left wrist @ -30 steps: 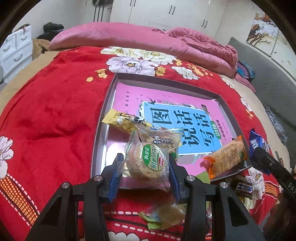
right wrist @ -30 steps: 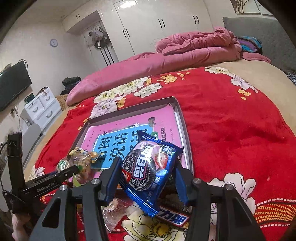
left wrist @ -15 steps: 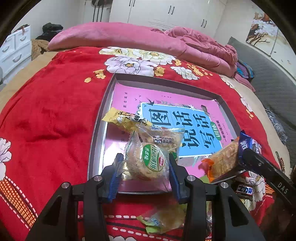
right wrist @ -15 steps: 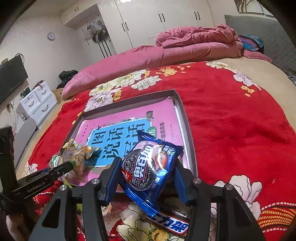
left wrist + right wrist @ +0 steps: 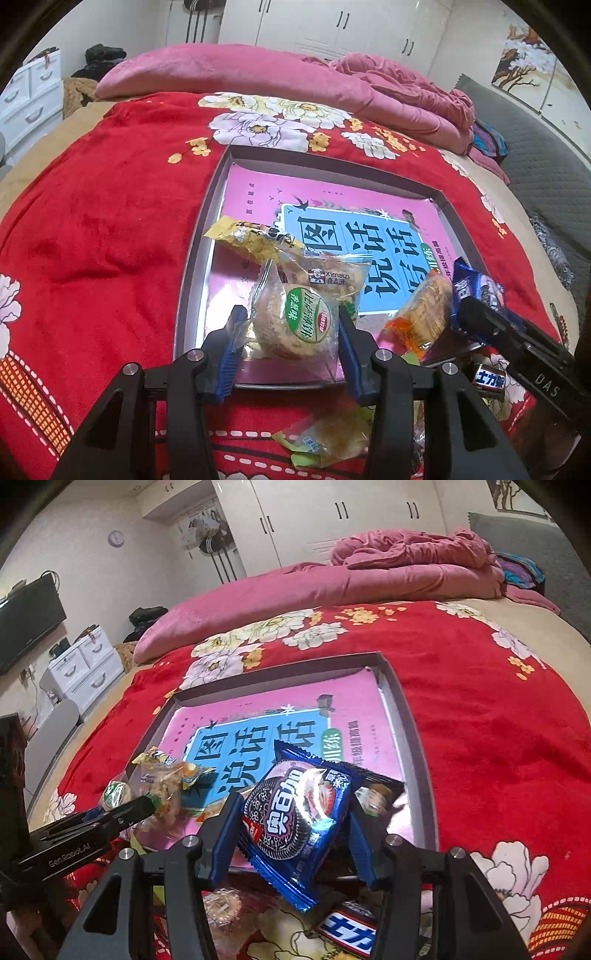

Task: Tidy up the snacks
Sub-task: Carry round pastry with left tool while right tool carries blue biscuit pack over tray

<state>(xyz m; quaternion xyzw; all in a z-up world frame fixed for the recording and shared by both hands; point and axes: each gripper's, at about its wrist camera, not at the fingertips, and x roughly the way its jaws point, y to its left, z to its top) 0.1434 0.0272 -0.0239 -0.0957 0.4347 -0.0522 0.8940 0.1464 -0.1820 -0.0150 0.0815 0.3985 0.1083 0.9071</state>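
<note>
My left gripper (image 5: 290,328) is shut on a round pastry in a clear wrapper with a green label (image 5: 295,325), held over the near edge of the grey tray (image 5: 197,273). My right gripper (image 5: 291,812) is shut on a blue Oreo packet (image 5: 295,816), held over the tray's near right part. The tray holds a pink and blue book (image 5: 354,236), a yellow packet (image 5: 243,238), a clear Ximaizi cake packet (image 5: 328,275) and an orange-ended biscuit packet (image 5: 421,312). The right gripper with the blue packet shows in the left wrist view (image 5: 476,299).
Loose snacks lie on the red floral blanket (image 5: 103,221) in front of the tray: a yellow-green packet (image 5: 325,439) and a Snickers bar (image 5: 489,376), which also shows in the right wrist view (image 5: 347,928). Pink bedding (image 5: 229,70) lies beyond the tray.
Both grippers have moved forward over the tray with their snacks still held. The right gripper with the blue packet has come nearer to the orange-ended packet.
</note>
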